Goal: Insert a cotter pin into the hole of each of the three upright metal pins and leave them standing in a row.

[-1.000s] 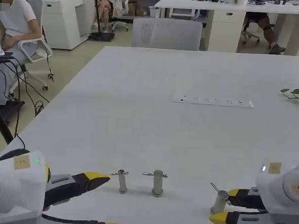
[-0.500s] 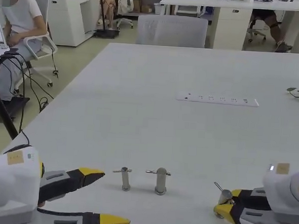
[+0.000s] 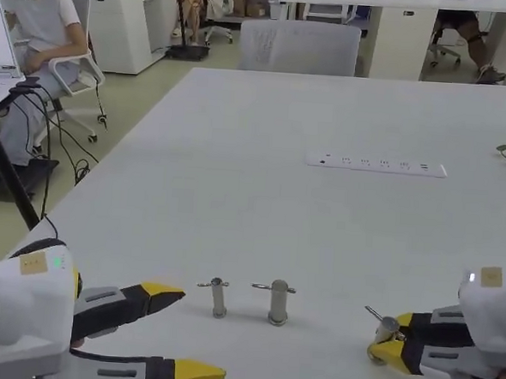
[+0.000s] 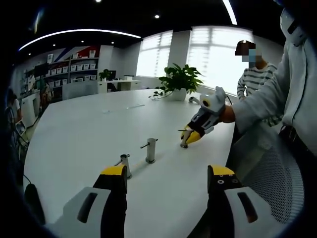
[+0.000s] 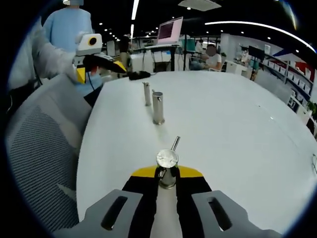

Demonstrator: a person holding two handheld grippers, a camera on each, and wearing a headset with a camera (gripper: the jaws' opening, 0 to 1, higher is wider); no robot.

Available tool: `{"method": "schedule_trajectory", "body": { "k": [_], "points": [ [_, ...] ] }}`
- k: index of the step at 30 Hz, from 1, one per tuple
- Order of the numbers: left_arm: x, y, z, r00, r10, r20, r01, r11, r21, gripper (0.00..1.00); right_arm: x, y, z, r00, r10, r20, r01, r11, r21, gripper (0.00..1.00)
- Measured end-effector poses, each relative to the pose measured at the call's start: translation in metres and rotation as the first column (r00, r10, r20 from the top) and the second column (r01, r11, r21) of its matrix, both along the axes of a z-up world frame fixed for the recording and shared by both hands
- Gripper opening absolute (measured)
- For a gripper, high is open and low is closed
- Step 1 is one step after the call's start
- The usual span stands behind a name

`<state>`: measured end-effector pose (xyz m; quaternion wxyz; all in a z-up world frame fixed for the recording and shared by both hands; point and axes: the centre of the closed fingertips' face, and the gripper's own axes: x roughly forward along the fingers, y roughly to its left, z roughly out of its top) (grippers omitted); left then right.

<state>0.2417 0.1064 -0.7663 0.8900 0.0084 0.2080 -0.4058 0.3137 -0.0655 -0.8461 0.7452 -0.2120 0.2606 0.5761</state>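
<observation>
The third pin (image 3: 388, 327) stands upright on the white worktop (image 3: 320, 219), at about 3 o'clock from the other two and well apart from them. The right gripper (image 3: 386, 342) is closed around its lower part. In the right gripper view the black fingers (image 5: 148, 191) with yellow tips press on the shaft of this pin (image 5: 167, 171) from both sides. They are narrow, with nothing else between them, and the round flat head of the pin sits above them. A thin cotter pin (image 5: 175, 143) sticks out from just under that head toward 1 o'clock. In the head view it (image 3: 372, 314) points toward 10 o'clock.

The middle pin (image 3: 279, 304) and the left pin (image 3: 219, 299) stand upright near each other, and no gripper touches them. The middle cotter pin (image 3: 274, 287) and the left cotter pin (image 3: 213, 284) each lie crosswise near the top of their pin.

The left gripper (image 3: 192, 335) is at about 8 o'clock from the left pin. Its fingers are spread wide, hold nothing and touch nothing. The upper yellow tip comes near the left pin but stays apart from it. In the left gripper view the two fingers (image 4: 115, 173) rise with a broad gap, and beyond the gap all three pins are seen in one line.

Farther out on the worktop, at 12 o'clock from the pins, lies a white power strip (image 3: 376, 165). A grey chair (image 3: 300, 46) stands behind the far edge. At 10 o'clock a person (image 3: 40, 22) sits at another desk. In the left gripper view a green plant (image 4: 181, 79) stands at the far end of the worktop.
</observation>
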Motion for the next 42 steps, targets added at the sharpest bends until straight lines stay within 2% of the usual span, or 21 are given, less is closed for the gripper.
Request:
{"method": "schedule_trajectory", "body": {
  "k": [2, 4, 10, 13, 17, 18, 30, 35, 42],
  "points": [
    [0.0, 0.001, 0.0, 1.0, 0.002, 0.002, -0.002, 1.0, 0.001, 0.66, 0.003, 0.0, 0.0, 0.999, 0.043, 0.026, -0.042, 0.999, -0.019, 0.14],
    [0.0, 0.001, 0.001, 1.0, 0.004, 0.003, -0.004, 1.0, -0.007, 0.66, 0.005, 0.001, 0.0, 0.999, 0.052, 0.01, -0.051, 0.998, -0.02, 0.14],
    [-0.001, 0.003, 0.002, 1.0, 0.005, 0.007, -0.005, 1.0, -0.004, 0.66, 0.012, 0.008, 0.002, 0.991, 0.131, 0.018, -0.13, 0.991, -0.024, 0.14],
    [-0.001, 0.003, 0.002, 1.0, 0.007, 0.003, -0.007, 1.0, -0.002, 0.66, 0.012, 0.014, 0.006, 0.984, 0.175, 0.011, -0.175, 0.984, -0.012, 0.14],
    [0.0, 0.002, 0.003, 1.0, 0.012, 0.001, -0.012, 1.0, -0.004, 0.66, 0.007, 0.023, 0.007, 0.966, 0.257, -0.013, -0.258, 0.966, -0.009, 0.14],
    [0.0, 0.002, 0.003, 1.0, 0.011, 0.004, -0.011, 1.0, -0.004, 0.66, 0.007, 0.025, 0.007, 0.961, 0.278, 0.002, -0.278, 0.96, -0.014, 0.14],
    [0.0, 0.003, 0.001, 1.0, 0.001, 0.001, -0.001, 1.0, 0.003, 0.66, 0.012, 0.04, 0.009, 0.938, 0.347, -0.015, -0.347, 0.938, -0.011, 0.14],
    [0.0, 0.004, 0.0, 1.0, -0.001, -0.003, 0.001, 1.0, 0.004, 0.65, 0.015, 0.042, 0.006, 0.918, 0.395, -0.027, -0.395, 0.918, -0.021, 0.14],
    [0.001, 0.005, 0.0, 1.0, 0.002, -0.004, -0.002, 1.0, 0.005, 0.65, 0.016, 0.044, 0.004, 0.901, 0.431, -0.045, -0.431, 0.902, -0.003, 0.14]
  ]
}}
